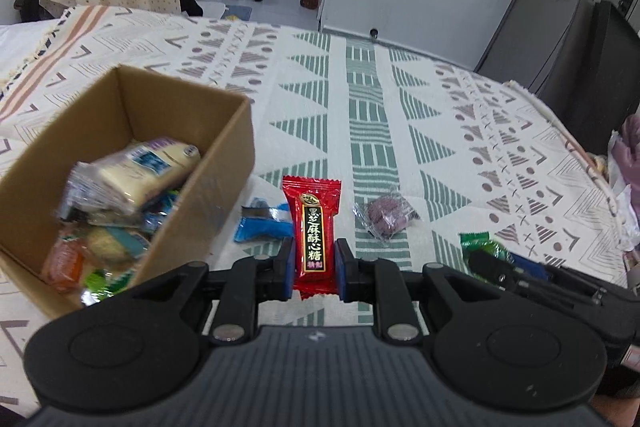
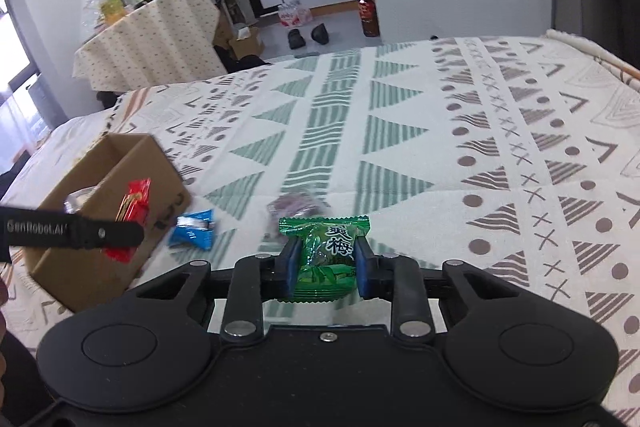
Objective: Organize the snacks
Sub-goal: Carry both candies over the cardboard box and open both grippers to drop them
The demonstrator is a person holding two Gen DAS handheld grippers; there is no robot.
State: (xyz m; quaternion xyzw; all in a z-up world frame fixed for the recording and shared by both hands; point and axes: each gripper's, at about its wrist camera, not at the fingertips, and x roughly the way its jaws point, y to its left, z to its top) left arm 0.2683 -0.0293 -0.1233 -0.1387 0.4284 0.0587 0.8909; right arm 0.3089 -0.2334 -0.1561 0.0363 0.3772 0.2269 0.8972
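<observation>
While the left gripper (image 1: 314, 267) pinches a red candy packet (image 1: 313, 227) upright between its blue-padded fingers (image 1: 286, 267), the right gripper (image 2: 326, 269) clamps a green candy packet (image 2: 326, 255) in the same way. Both packets are held above a patterned cloth (image 1: 400, 107) of green triangles and grey marks; whether it covers a counter or a bed cannot be told. To the left stands an open cardboard box (image 1: 224, 163), holding several wrapped snacks, among them a pale bread-like pack (image 1: 148, 171) lying on top, blurred. Just beside the box's right wall, on the cloth, lies a blue wrapped sweet (image 1: 262, 223), and a little further right a purple sweet in clear wrap (image 1: 386, 215). In the right wrist view the left gripper's arm appears in front of the box (image 2: 108, 187) with the red packet (image 2: 134, 207) at its tip. Beyond the cloth stand a dotted tablecloth (image 2: 160, 39), shoes (image 2: 308, 35) and a dark bottle (image 2: 369, 17) on the floor
</observation>
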